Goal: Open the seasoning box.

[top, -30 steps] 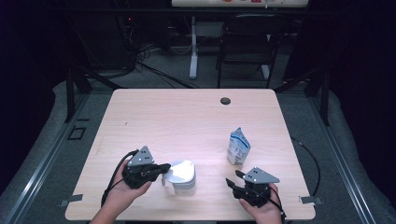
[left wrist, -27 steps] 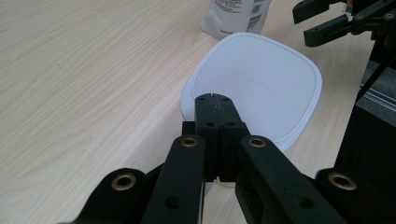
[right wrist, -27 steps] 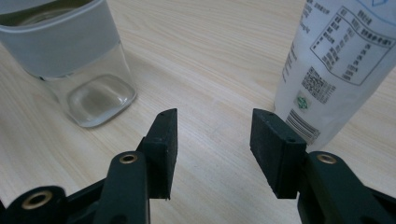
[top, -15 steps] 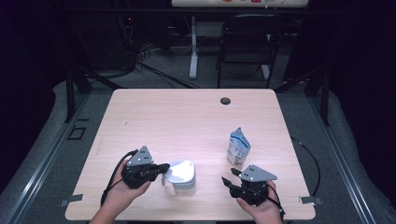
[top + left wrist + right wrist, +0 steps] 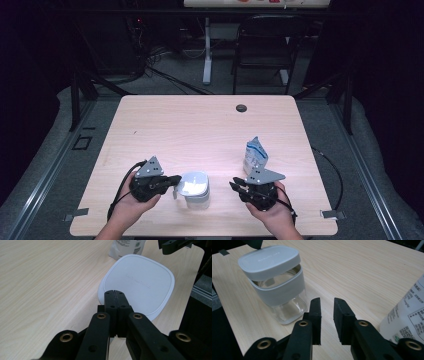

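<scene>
- From the high view I see the whole counter [image 5: 200, 125], with one jar, one pouch and my two tools, all near its front edge.
- The jar [image 5: 278, 287] stands between my hands. My right gripper view gives me its clear glass body, grey band and lid from the side; my left gripper view gives me just the white lid [image 5: 140, 285] from above, the glass hidden under it.
- The pouch [image 5: 254, 156] stands upright just beyond my right tool; both gripper views cut it off, and I can't read its print.
- My left tool [image 5: 175, 181] has its jaws fully together, tips at the lid's edge; I can't tell whether they touch it.
- My right tool [image 5: 327, 308] has just been closing; a narrow gap remains with nothing in it, and it sits apart from the jar.
</scene>
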Motion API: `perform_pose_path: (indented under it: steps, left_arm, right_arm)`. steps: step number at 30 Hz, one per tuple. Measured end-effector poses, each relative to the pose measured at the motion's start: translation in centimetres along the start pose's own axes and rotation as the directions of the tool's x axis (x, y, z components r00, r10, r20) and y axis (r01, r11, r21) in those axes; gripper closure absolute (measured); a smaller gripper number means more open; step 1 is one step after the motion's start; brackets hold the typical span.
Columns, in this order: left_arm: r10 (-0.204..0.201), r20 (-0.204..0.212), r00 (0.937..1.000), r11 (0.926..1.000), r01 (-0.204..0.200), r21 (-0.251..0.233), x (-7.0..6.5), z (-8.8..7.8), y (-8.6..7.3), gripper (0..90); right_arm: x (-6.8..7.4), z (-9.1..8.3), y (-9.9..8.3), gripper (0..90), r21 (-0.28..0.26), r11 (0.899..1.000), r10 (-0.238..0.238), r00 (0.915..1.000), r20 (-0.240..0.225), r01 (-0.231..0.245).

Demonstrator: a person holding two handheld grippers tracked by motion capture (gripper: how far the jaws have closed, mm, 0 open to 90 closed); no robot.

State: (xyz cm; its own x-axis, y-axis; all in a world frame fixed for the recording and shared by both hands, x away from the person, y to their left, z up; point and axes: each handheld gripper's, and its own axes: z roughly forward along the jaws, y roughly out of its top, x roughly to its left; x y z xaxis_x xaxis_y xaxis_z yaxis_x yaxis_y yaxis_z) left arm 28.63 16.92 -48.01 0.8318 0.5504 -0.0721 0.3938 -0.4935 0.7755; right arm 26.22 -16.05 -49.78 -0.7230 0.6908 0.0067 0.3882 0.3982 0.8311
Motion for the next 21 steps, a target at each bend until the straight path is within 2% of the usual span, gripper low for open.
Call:
perform_pose_path:
  steps: [8,21]
  left_arm:
    - [-0.001,0.001,1.0,1.0,0.001,-0.001,0.0,0.0,0.0,90.0]
    - [0.002,-0.009,1.0,1.0,-0.002,0.0,-0.1,0.0,0.0,90.0]
  right_arm:
    - [0.0,0.3,0.8,84.6,0.011,1.0,-0.001,0.9991,-0.042,0.002]
    - [1.0,1.4,1.7,85.7,0.048,0.998,-0.047,0.9942,-0.097,0.051]
